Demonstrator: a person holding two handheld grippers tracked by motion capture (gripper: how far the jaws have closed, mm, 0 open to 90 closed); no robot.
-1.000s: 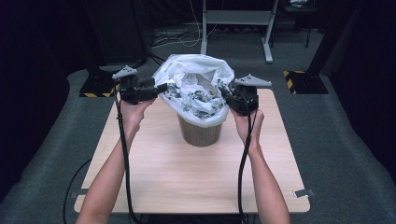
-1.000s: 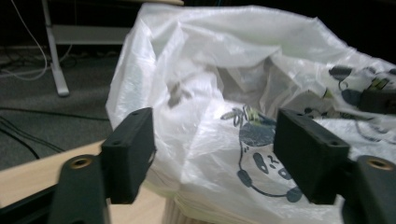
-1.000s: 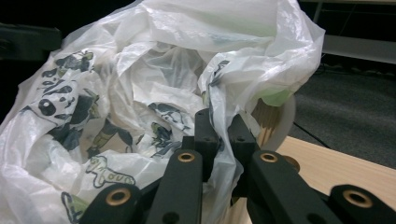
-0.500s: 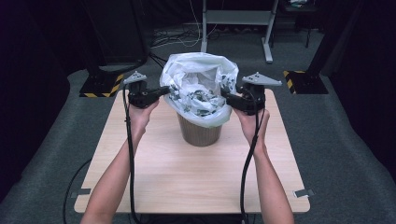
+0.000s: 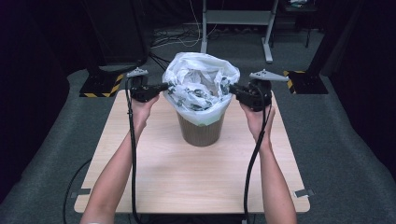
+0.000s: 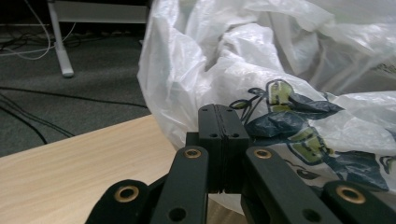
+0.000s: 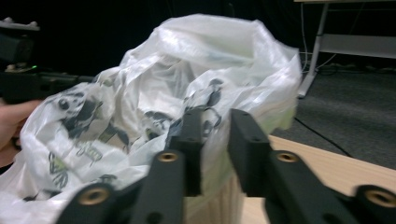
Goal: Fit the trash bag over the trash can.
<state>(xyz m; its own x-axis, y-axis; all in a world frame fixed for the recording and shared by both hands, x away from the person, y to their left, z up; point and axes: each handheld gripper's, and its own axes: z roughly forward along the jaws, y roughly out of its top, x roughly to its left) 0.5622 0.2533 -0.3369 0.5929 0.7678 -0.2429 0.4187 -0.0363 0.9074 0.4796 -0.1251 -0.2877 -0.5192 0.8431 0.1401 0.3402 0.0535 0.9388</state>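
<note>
While the left gripper point(image 6: 219, 122) has its jaws pressed together, seemingly beside the white plastic bag point(image 5: 201, 86) lining the brown bin point(image 5: 201, 133) at table centre, it should reopen and catch the rim. The right gripper point(image 7: 215, 126), just closing, stands narrowly open with no film visibly pinched; seat it deeper.
</note>
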